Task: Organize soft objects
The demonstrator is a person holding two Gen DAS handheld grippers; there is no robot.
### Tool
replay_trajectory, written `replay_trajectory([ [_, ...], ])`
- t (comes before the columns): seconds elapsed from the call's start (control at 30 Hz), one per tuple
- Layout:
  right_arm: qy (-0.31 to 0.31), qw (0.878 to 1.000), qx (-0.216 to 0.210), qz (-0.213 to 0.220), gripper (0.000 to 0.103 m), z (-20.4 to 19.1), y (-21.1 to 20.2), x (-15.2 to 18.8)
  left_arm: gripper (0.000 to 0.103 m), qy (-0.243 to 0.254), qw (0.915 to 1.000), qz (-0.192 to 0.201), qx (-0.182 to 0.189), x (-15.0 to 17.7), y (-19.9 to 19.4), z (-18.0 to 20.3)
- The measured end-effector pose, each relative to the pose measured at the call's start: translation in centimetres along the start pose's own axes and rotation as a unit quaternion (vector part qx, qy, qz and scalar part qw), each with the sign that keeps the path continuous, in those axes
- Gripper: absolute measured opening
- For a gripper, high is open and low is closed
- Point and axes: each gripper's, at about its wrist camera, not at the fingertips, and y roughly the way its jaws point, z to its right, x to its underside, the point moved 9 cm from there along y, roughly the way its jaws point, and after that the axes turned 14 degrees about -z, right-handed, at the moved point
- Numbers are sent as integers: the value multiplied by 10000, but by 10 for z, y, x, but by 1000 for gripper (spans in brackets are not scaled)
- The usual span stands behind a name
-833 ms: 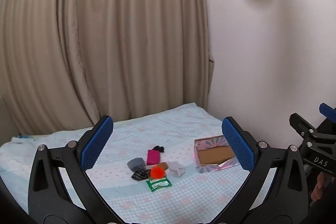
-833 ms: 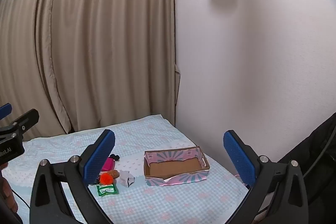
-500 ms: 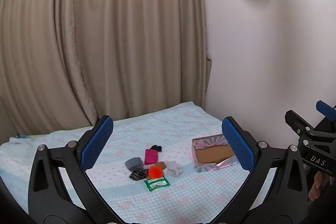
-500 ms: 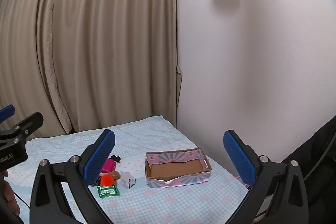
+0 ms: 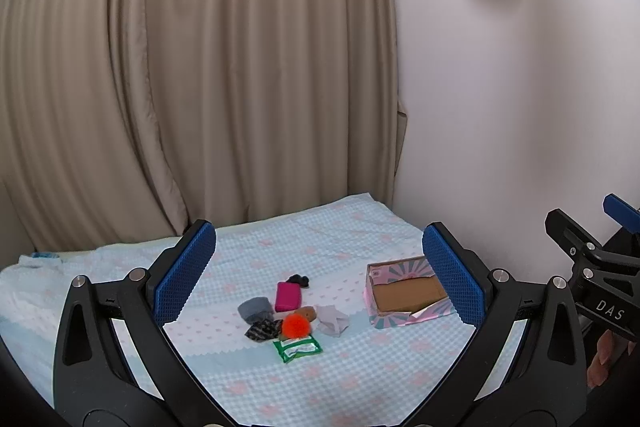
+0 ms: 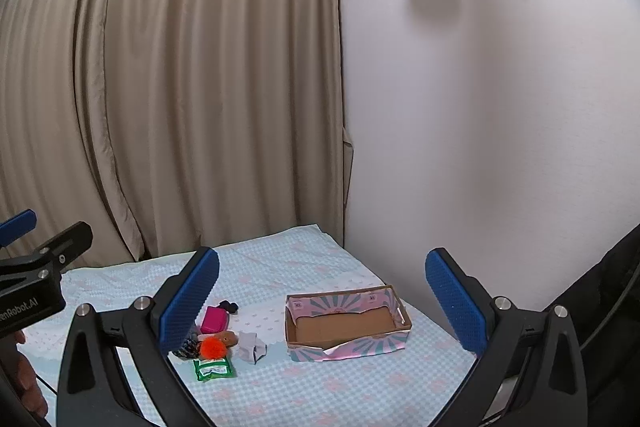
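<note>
A small pile of soft things lies on the pale blue bedspread [image 5: 352, 379]: an orange pompom [image 5: 296, 325], a magenta pouch [image 5: 287, 296], a grey sock [image 5: 256, 308], a white cloth [image 5: 333, 320], a dark patterned cloth [image 5: 262, 331], a black item [image 5: 299, 279] and a green packet [image 5: 297, 348]. An empty pink box [image 5: 406, 293] stands to their right. My left gripper [image 5: 316, 279] is open, held well short of the pile. My right gripper [image 6: 322, 301] is open and empty, short of the box [image 6: 344, 323]; the pompom [image 6: 213, 346] shows at its left.
A beige curtain [image 5: 180, 67] hangs behind the bed and a white wall [image 5: 520, 87] stands at the right. The bed's right edge runs close to the box. The other gripper shows at each view's side edge.
Both views have shifted slightly; the pile and the box sit a little lower and nearer in frame. Both grippers stay open.
</note>
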Motion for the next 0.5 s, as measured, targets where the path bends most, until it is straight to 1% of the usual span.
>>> replay_trajectory([
  [0.33,-14,10000,-13,28,103,-1,11,1,103,-64,10000,-25,2,-1,2,1],
  [0.5,8,10000,54,52,103,0,12,3,103,-81,10000,-30,21,-1,3,1],
])
